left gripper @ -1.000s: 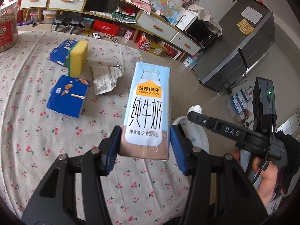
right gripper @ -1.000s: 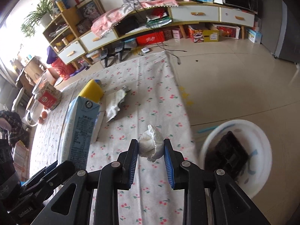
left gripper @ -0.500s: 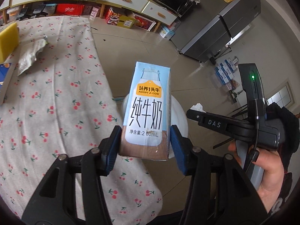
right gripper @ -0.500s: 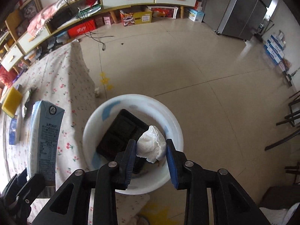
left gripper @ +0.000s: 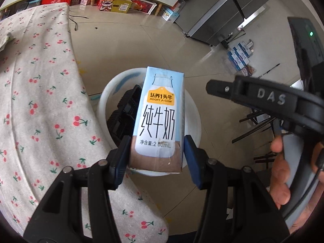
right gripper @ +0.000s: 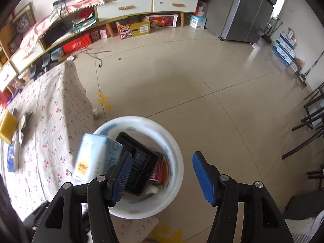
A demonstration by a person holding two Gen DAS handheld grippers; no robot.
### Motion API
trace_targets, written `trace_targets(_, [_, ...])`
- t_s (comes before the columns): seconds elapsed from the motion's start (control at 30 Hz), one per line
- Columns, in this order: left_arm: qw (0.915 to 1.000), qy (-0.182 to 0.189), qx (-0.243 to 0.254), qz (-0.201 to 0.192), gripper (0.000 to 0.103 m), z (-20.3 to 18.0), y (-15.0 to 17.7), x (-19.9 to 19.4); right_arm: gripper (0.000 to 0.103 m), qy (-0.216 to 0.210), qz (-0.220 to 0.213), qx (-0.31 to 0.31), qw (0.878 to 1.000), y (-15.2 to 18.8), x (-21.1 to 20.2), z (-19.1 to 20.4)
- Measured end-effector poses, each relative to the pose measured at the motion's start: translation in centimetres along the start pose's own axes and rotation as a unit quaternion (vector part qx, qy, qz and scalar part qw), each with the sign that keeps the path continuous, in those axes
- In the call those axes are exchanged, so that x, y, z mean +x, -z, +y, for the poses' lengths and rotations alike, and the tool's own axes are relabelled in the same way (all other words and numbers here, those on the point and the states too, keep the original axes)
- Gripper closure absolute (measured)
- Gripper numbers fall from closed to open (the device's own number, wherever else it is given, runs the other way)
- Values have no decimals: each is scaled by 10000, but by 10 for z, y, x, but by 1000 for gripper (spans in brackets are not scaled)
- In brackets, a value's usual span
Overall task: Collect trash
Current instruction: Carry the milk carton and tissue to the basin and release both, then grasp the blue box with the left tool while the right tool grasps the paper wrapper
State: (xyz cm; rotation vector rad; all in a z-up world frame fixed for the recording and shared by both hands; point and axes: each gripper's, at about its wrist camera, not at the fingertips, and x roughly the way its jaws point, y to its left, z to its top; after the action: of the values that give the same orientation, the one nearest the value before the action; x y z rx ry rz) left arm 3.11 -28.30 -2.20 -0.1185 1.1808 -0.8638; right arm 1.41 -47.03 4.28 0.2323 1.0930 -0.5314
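Note:
My left gripper is shut on a light blue milk carton and holds it over the white trash bin on the floor beside the table. The carton also shows in the right wrist view, blurred, at the bin's left rim. My right gripper is open and empty above the bin. Inside the bin lie a black plastic tray, a red wrapper and a white crumpled tissue.
The table with the cherry-print cloth lies left of the bin. On it are a yellow sponge, a torn wrapper and a blue box. A small white scrap lies on the tiled floor. Black chair legs stand right.
My right gripper opened and the white tissue dropped into the bin. My left gripper swung the milk carton from over the table to over the bin.

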Motion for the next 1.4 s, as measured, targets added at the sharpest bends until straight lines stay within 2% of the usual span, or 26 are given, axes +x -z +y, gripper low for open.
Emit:
trace_targets(0.27, [9996, -190, 9, 231, 48, -10, -8, 49, 39, -144, -70, 229, 9996, -2, -5, -8])
trace_targets(0.33, [9991, -361, 155, 153, 48, -15, -8, 48, 39, -174, -70, 239, 9995, -3, -4, -7])
trace_targets(0.4, [9992, -185, 101, 330, 47, -16, -10, 50, 39, -87, -112, 281, 9995, -3, -6, -11])
trace_targets(0.43, [9991, -151, 103, 371, 47, -15, -12, 48, 38, -100, -115, 312, 9994, -4, -5, -10])
trace_targets(0.6, [9996, -218, 127, 89, 44, -3, -14, 18, 38, -305, -146, 531, 9980, -4, -6, -17])
trace_targets(0.87, [9984, -324, -336, -313, 44, 38, -12, -31, 38, -447, -174, 586, 9971, -7, -7, -10])
trace_targets(1.03, [9947, -660, -528, -587, 43, 63, -4, -63, 38, -512, -154, 478, 9974, -9, -6, 0])
trace_targets(1.1, [9912, -926, -607, -724, 36, 72, -1, -75, 38, -525, -143, 397, 9977, -9, -5, 8])
trace_targets(1.13, [9889, -1084, -655, -781, 30, 79, 0, -81, 38, -542, -133, 361, 9978, -9, -5, 12])
trace_targets(1.17, [9860, -1259, -716, -832, 28, 86, 1, -87, 38, -562, -122, 324, 9978, -9, -5, 15])
trace_targets(1.3, [9722, -1890, -1007, -945, 28, 120, 5, -107, 38, -556, -53, 159, 9983, -10, -1, 31])
trace_targets(1.4, [9623, -2179, -1269, -1021, 28, 149, 8, -121, 38, -574, -16, 39, 9983, -10, 1, 42])
